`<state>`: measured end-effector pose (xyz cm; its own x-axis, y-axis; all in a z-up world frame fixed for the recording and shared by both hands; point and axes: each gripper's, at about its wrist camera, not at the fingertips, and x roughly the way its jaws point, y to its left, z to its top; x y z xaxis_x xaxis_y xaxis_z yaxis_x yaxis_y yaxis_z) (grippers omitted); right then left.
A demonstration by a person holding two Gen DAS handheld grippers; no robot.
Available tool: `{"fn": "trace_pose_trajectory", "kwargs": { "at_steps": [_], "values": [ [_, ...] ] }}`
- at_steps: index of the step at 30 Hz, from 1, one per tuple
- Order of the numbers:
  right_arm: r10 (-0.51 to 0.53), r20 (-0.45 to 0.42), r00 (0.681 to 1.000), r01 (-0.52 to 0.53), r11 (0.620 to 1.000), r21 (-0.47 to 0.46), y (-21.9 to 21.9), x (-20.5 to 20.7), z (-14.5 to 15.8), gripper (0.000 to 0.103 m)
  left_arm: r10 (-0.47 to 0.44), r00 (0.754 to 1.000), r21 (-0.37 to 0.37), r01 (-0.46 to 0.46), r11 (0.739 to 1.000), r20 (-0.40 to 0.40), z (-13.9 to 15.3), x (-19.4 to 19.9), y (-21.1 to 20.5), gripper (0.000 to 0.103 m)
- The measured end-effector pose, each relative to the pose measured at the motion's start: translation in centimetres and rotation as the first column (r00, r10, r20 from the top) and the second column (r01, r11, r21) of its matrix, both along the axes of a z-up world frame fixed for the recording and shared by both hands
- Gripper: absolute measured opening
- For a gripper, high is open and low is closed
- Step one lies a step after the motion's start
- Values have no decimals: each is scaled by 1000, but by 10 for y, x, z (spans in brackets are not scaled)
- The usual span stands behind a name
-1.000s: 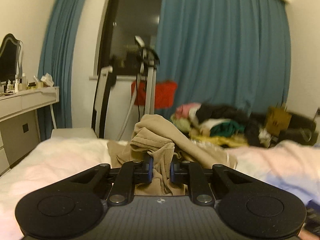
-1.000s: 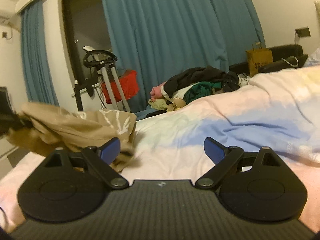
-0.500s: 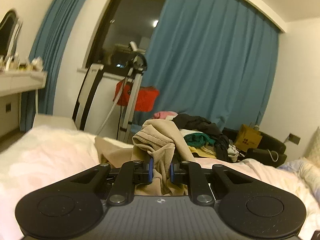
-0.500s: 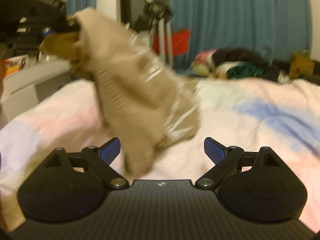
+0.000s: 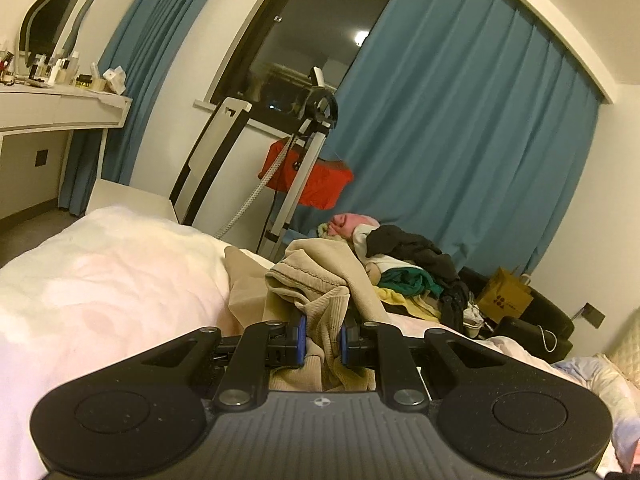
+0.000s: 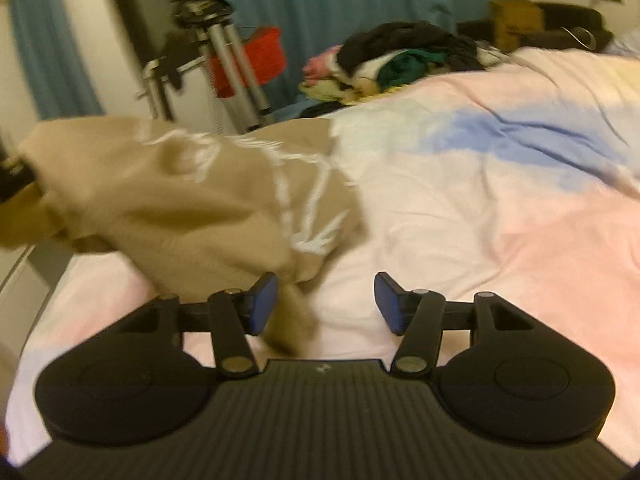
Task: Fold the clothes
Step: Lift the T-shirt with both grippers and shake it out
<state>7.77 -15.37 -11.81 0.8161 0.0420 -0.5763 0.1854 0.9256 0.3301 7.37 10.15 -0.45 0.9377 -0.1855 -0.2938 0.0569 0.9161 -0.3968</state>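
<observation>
Your left tongs (image 5: 322,340) pinch the tan garment (image 6: 192,200), lifted over the bed (image 6: 480,220). Its hanging tail lies just left of centre between your closing right tongs (image 6: 325,306), pads not yet pressing.

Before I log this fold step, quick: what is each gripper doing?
Left gripper: shut on the beige garment.
Right gripper: jaws closing, pads not yet pressing; a hanging bit of the beige garment sits between them.

Tan ribbed garment (image 5: 320,292), white print, bunched, lifted at one end, draping onto bed.
</observation>
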Motion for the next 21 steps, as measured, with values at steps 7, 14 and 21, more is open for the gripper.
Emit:
{"fn": "trace_pose_trajectory", "kwargs": {
  "at_steps": [7,14,21],
  "values": [
    [164,84,983,-177,967,181,-7,-11,-11,48,28,1000,29,-28,999,-6,-6,18,-1,17],
    [276,72,958,-280,959,51,17,-12,-14,48,66,997,-17,-67,998,-35,-12,40,6,17],
    [114,124,986,-141,963,230,-23,14,-27,13,87,995,-42,-90,995,-51,-17,50,15,17]
  ]
}}
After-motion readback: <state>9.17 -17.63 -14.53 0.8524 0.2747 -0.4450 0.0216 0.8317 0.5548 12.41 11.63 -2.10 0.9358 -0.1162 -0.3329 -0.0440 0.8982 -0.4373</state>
